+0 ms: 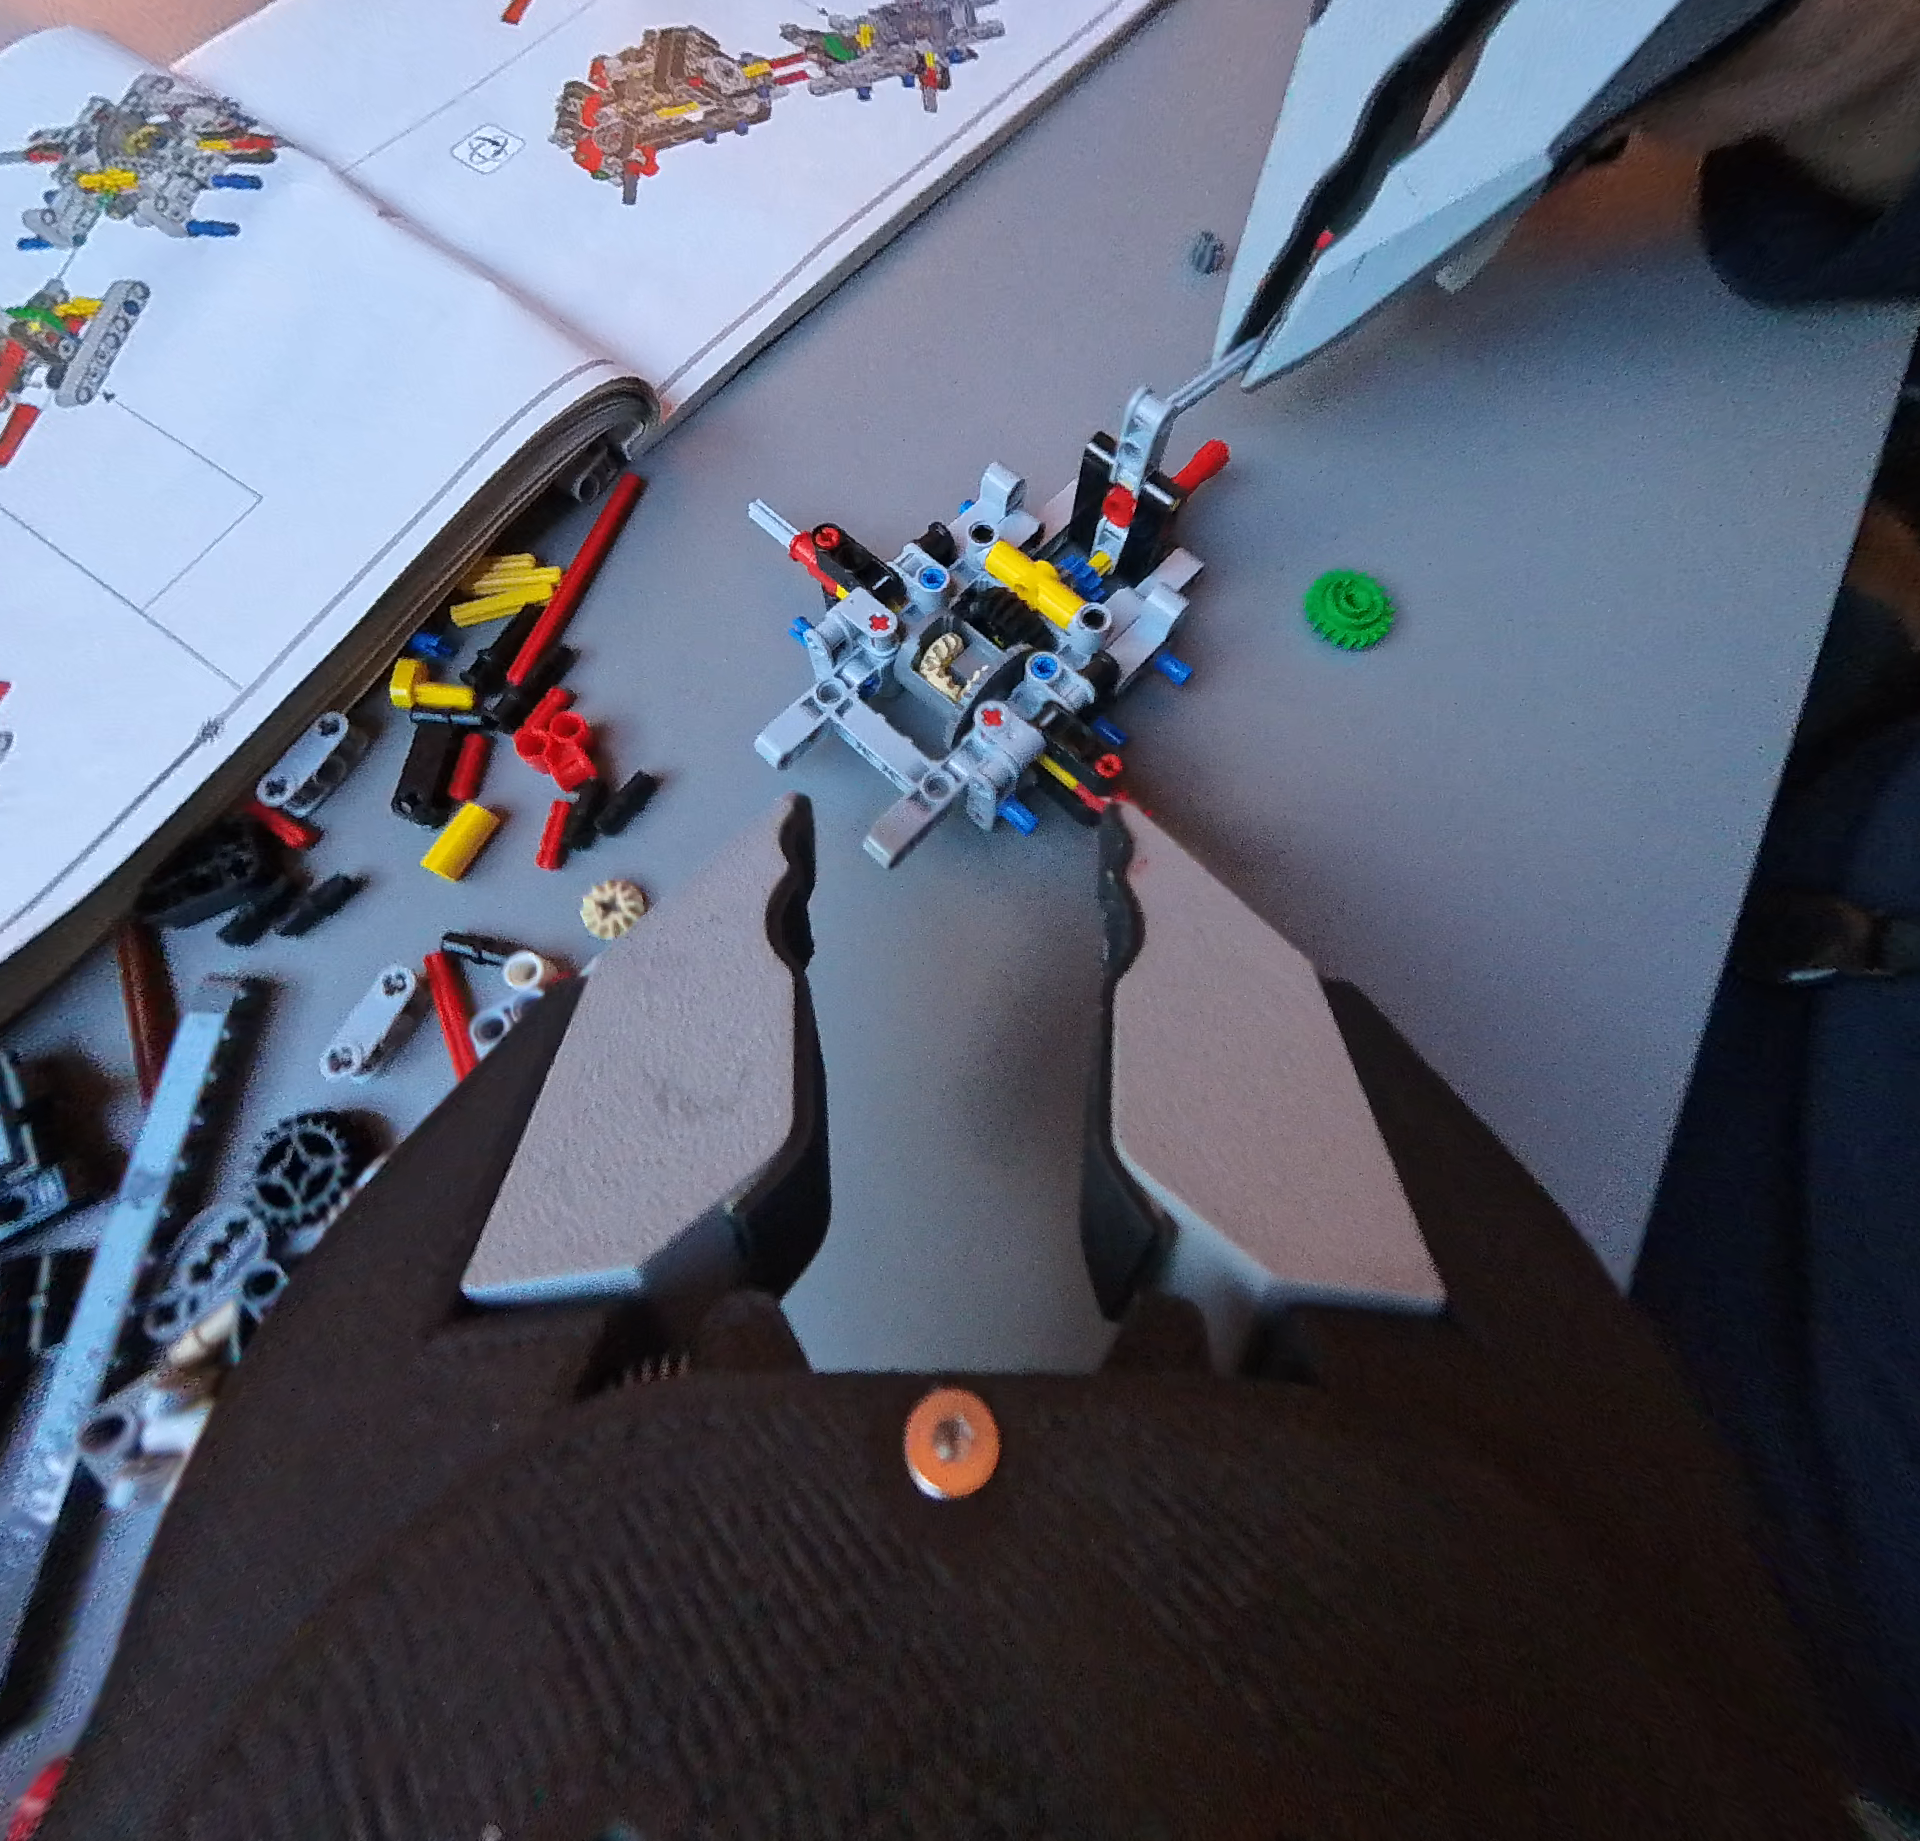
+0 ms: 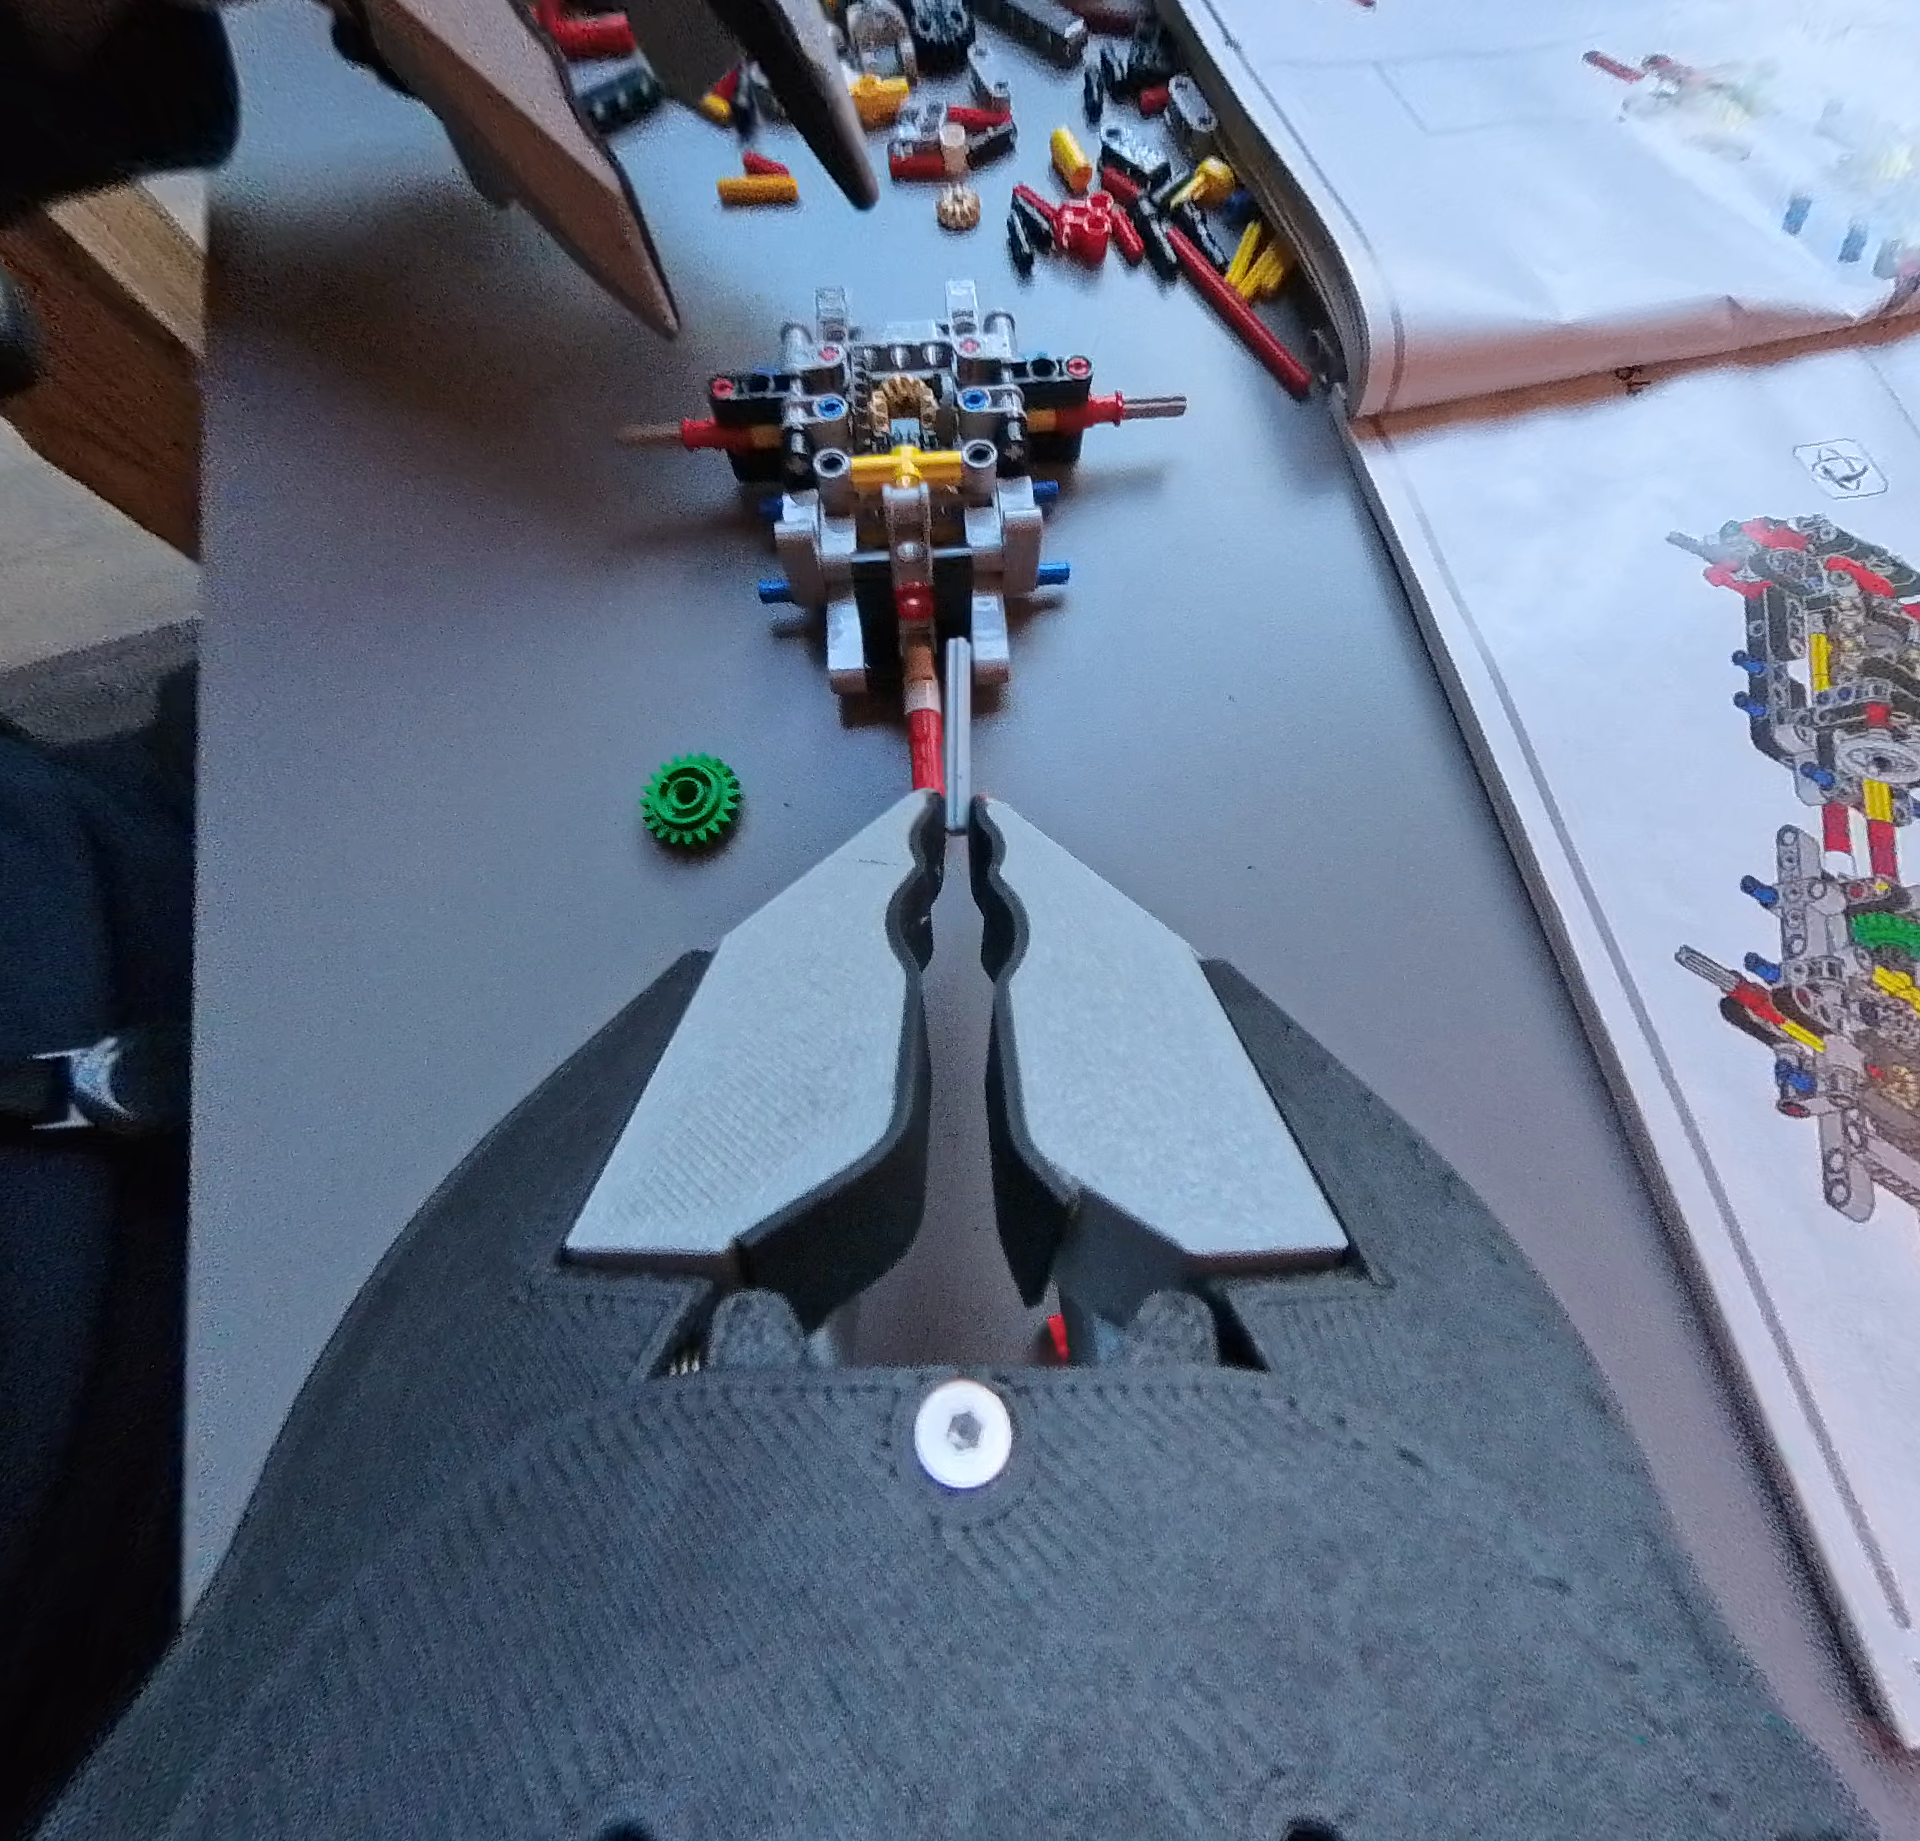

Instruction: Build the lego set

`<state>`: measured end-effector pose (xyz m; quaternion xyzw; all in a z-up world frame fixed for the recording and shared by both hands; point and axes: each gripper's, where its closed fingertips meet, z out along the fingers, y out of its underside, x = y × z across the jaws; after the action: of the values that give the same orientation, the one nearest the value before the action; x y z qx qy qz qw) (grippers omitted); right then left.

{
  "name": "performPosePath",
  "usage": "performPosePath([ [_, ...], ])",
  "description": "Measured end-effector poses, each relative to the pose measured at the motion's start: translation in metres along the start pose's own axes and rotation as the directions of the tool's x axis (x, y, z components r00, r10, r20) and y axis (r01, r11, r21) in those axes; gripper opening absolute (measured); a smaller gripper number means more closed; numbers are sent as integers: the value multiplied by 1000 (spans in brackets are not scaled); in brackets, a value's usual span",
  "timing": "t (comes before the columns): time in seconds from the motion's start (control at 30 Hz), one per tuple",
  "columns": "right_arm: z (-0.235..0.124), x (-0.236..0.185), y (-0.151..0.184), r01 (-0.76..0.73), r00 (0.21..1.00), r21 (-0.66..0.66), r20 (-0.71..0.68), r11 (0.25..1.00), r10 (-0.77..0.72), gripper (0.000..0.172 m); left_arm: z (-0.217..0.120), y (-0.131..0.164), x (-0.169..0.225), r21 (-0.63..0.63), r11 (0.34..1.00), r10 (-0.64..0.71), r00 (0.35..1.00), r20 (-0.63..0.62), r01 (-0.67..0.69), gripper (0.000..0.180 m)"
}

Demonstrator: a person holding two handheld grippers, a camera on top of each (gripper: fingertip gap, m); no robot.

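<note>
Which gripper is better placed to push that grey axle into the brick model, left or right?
Right. The right gripper already pinches the grey axle, which points at the model. The left gripper is open and holds nothing, hovering at the model's opposite end, probably better suited to steadying it.

The right hand-held gripper (image 2: 957, 817) pinches one end of a thin grey axle (image 2: 957, 721) between its fingertips, the axle pointing at the near end of a grey, black, yellow and red brick assembly (image 1: 977, 648) standing on the grey surface (image 1: 1455, 752). The left hand-held gripper (image 1: 951, 820) hangs open and bare just beside the assembly's other end. A green gear (image 1: 1348, 609) lies flat near the assembly.
</note>
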<state>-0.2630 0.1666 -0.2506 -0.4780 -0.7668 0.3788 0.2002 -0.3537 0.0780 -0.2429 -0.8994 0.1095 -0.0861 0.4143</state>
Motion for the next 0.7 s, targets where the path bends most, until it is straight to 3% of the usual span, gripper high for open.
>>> performPosePath([
  [0.13, 5, -3, -2, 44, 999, -30, 14, 999, -44, 1, 10, -4, -6, -40, 997, 71, 997, -19, -72, 51],
  [0.37, 7, -1, 0, 57, 998, -34, 14, 998, -57, 1, 23, 8, 11, -124, 992, 22, 991, -134, -39, 42],
  [0.7, 5, 5, 1, 74, 997, -36, 15, 997, -73, 1, 27, 11, 19, -137, 990, 23, 990, -137, -42, 42],
])
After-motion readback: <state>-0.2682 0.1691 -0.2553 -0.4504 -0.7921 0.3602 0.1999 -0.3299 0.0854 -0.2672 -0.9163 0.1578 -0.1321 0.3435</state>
